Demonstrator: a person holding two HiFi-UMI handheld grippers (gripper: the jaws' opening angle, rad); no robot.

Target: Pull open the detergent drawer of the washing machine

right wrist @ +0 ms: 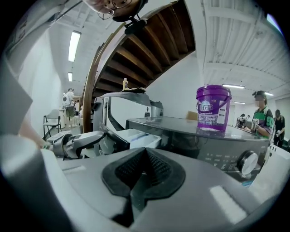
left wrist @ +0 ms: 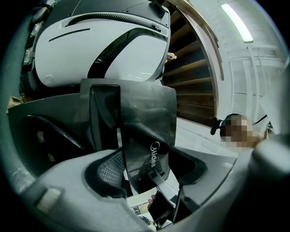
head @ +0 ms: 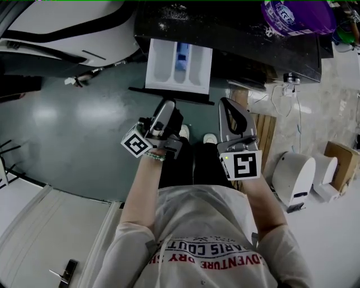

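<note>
Floor (head: 67, 112): grey-green and glossy; the washing machine (head: 247, 64) stands on it.
Washing machine top (head: 225, 28): dark and flat; a purple bucket (head: 298, 16) stands upright on its right side.

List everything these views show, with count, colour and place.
washing machine: one, dark grey, top of the head view
detergent drawer: one, white with a blue compartment, pulled out of the washing machine
bucket: one, purple, on the washing machine
second machine: one, white with black trim, left of the washing machine
rounded appliance: one, white, on the floor at right
cardboard box: one, brown, far right
staircase: one, brown wood, behind the washing machine
shoes: two, white, below the drawer
left gripper: one, grey, jaws closed on the drawer's dark front
right gripper: one, grey, jaws together, empty
</note>
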